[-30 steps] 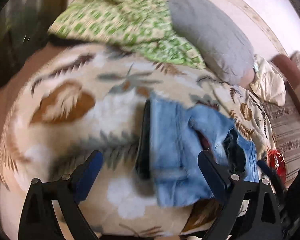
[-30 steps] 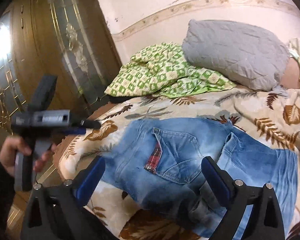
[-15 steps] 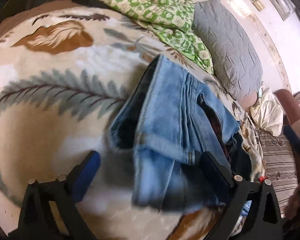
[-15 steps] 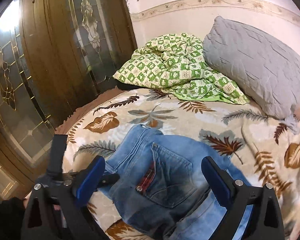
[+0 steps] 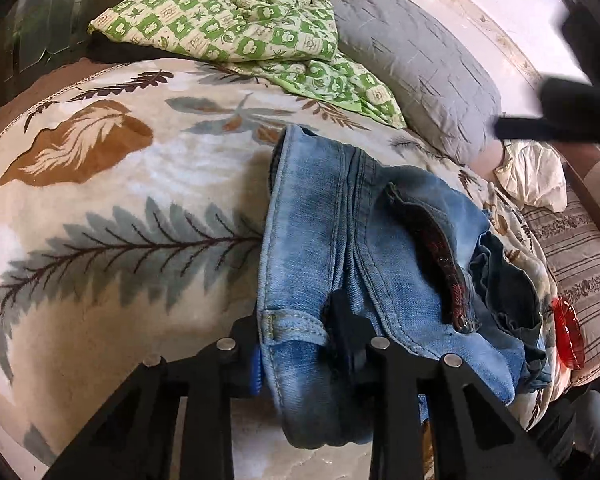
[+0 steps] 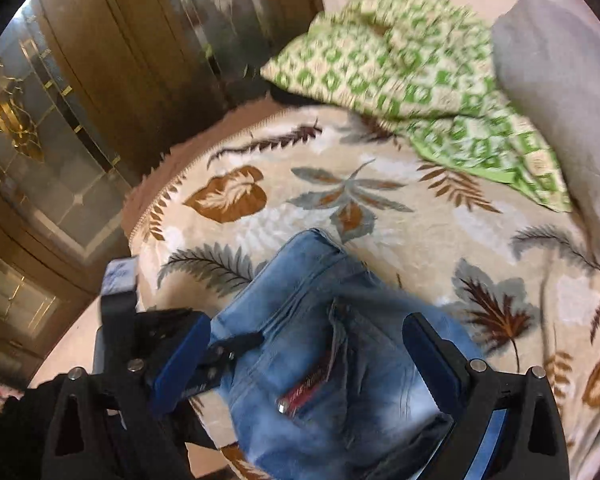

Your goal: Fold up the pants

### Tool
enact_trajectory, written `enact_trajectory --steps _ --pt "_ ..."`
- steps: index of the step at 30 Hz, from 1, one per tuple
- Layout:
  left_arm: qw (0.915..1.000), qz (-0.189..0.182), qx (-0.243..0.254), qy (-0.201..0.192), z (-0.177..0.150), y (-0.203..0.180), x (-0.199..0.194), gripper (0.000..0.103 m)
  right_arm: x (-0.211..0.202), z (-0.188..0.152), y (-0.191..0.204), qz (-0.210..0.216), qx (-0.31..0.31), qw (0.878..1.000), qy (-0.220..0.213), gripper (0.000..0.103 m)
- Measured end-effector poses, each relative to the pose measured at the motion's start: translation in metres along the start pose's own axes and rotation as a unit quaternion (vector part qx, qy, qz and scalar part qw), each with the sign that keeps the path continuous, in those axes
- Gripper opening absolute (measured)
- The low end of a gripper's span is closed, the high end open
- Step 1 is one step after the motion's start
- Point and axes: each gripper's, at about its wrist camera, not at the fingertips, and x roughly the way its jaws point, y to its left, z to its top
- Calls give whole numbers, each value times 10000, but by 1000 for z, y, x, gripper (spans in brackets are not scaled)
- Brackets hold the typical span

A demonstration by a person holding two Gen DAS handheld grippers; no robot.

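Observation:
Light blue jeans [image 5: 340, 248] lie bunched on a leaf-patterned bed cover [image 5: 120, 208], with a red-lined back pocket showing. My left gripper [image 5: 296, 340] is shut on the jeans' waistband at the near edge of the bed. In the right wrist view the jeans [image 6: 320, 352] lie under my right gripper [image 6: 308, 356], which is open and empty just above them. The left gripper [image 6: 220, 352] shows there at the left, clamped on the denim edge.
A green checked blanket [image 5: 240, 28] and a grey pillow [image 5: 412, 56] lie at the head of the bed. A cream cloth [image 5: 532, 176] and a striped cushion [image 5: 580, 248] are at the right. A red object [image 5: 568, 332] lies at the bed's right edge. Wooden glass-panelled doors [image 6: 60, 120] stand left.
My left gripper has closed on the jeans' waistband; it was open before. My right gripper has moved down closer over the jeans and stays open.

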Motion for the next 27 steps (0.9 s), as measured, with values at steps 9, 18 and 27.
enact_trajectory --steps 9,18,27 --pt "9984 446 291 -208 -7 -14 3 32 95 61 -2 -64 -284 9874 1554 98" --pt "9958 749 486 -203 -7 -24 2 32 176 72 4 -530 -582 9614 2637 40" --pt "9747 1409 1601 -665 -4 -79 -25 28 101 52 3 -435 -821 9766 1939 24"
